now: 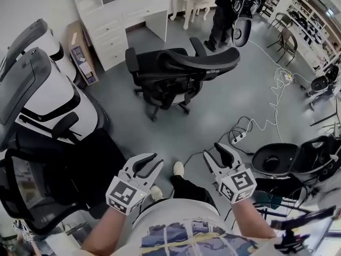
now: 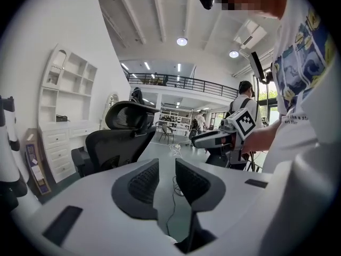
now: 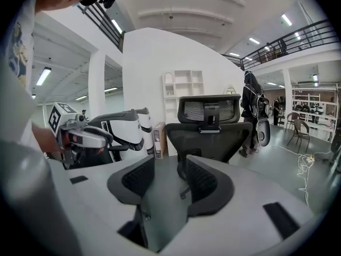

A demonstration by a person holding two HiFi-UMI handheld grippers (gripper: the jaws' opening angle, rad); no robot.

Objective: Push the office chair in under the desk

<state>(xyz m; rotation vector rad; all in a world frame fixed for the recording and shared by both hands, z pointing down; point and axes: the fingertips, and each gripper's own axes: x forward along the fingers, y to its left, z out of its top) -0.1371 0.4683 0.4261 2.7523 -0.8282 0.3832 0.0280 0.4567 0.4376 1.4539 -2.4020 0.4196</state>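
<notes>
So both your grippers are empty: left gripper and right gripper have their jaws apart, gripping nothing. The black office chair sits out on the grey floor, near the white desk but not under it, well apart from both grippers.

The black mesh office chair stands upright on its wheeled base, at about 12 o'clock from the middle of the head view. Its headrest and curved back face the person. The white desk, with drawers and a shelf unit, stands at the chair's 11 o'clock. Bare grey floor lies between them, and the chair is not under it.
</notes>
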